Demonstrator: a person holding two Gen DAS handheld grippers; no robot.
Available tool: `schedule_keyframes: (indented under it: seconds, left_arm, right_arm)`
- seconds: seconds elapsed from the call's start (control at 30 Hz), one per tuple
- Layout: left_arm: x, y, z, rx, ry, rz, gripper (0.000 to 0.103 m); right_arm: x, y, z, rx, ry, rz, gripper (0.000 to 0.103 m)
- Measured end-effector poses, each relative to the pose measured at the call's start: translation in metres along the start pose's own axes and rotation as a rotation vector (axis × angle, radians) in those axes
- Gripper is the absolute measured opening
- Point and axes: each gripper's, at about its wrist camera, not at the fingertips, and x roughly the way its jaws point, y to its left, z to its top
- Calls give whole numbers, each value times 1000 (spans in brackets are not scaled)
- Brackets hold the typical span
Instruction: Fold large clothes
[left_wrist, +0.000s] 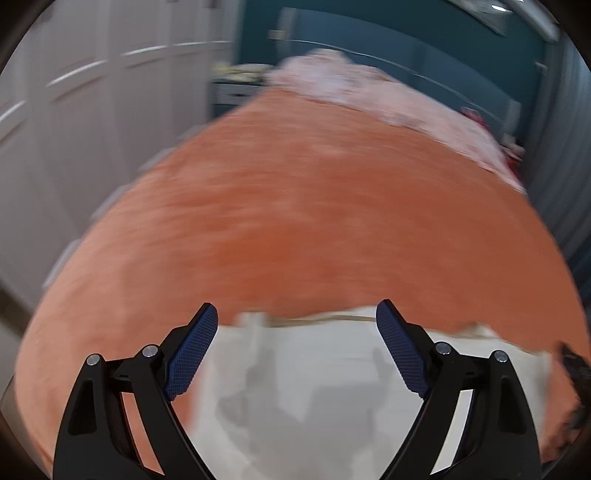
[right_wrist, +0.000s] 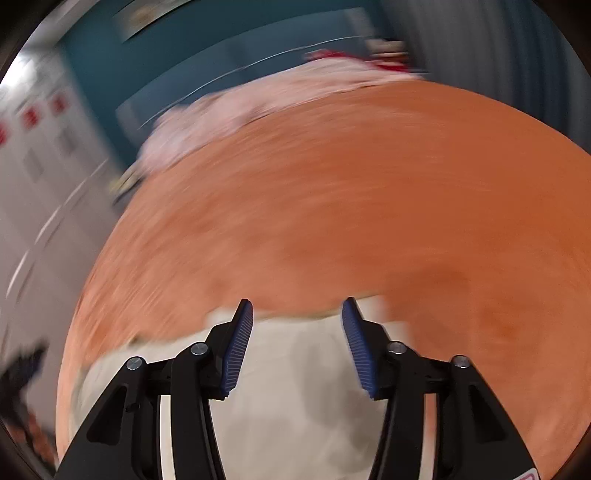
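Cream cloth (left_wrist: 332, 387) lies flat on the orange bed (left_wrist: 295, 206); left claw (left_wrist: 297, 314) and right claw (right_wrist: 297, 310) hover above it, both spread, holding nothing.

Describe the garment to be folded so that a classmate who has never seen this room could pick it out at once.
Start from the large orange bedspread that covers the bed. At its near edge, under both open claws, lies the cream-white garment, spread flat. The only other cloth on the bed, the crumpled pinkish-white bedding, sits heaped at the far end by the teal wall, while the garment is paler, flat and nearest.
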Motion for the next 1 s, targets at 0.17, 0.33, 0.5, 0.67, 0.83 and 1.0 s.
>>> schedule_keyframes:
  seconds: [0.17,0.33,0.5,0.67,0.83,1.0]
  left_arm:
    - [35,-82,-20,157,94,-123,64]
    - [92,-104,-46,162,229,-104,40]
    - [120,-101,-62,157,242,-75,35]
    - [131,-104,-74,200,184,-29,35]
    - [132,-109,-81,222,149,-2,35]
    - [133,-109,-83,222,131,5,35]
  right_arm:
    - [37,91,-26,-211,156,141,5]
    - [79,119,-43,-267,238,143,0]
    - [111,111,-60,-245,300,122,0]
    - [128,111,-70,-252,284,110,0]
    - [135,111,-74,-251,264,107,0]
    - [139,113,-75,-257,255,104,0]
